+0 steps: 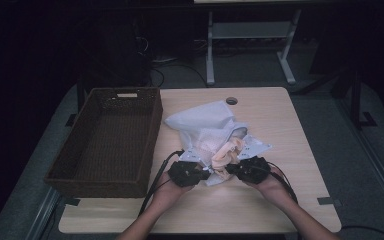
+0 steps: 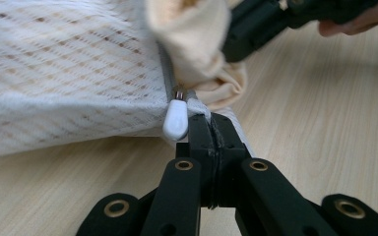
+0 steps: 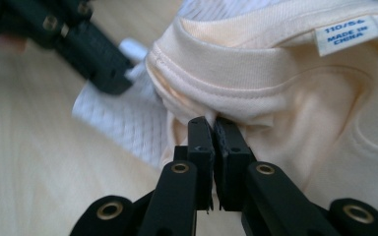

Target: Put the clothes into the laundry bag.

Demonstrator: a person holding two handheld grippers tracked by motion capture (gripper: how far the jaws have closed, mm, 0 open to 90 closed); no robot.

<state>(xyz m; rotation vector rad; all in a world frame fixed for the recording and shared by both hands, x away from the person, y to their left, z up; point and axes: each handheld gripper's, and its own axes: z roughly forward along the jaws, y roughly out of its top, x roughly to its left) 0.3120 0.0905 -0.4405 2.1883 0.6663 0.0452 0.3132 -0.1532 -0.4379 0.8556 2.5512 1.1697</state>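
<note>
Dark floor and white desk legs lie behind a pale wooden table (image 1: 280, 130). On its left part stands a brown wicker basket (image 1: 107, 140) with nothing showing inside it, well apart from both grippers' tips.

Just ahead of the person's hands lies a white mesh bag (image 1: 200, 125), its mouth turned toward them, with a peach garment (image 1: 226, 152) partly inside it and partly drawn out at the opening.

The left gripper (image 2: 210, 129) has its jaws pressed together on the bag's edge, right beside the zip; the white zip pull (image 2: 175, 118) hangs touching the outer side of its left finger. The mesh spreads away to the left of those fingers, and the garment bulges out of the mouth just above and beyond them.

The right gripper (image 3: 212, 129) has its jaws closed on a fold of the garment just below the stitched neckband. A white label (image 3: 347, 33) sits up and to the right of its fingers, on the inside of the collar. Bag mesh shows to the left of these fingers, beneath the garment. The two grippers face each other, near together, across the bag's mouth.
</note>
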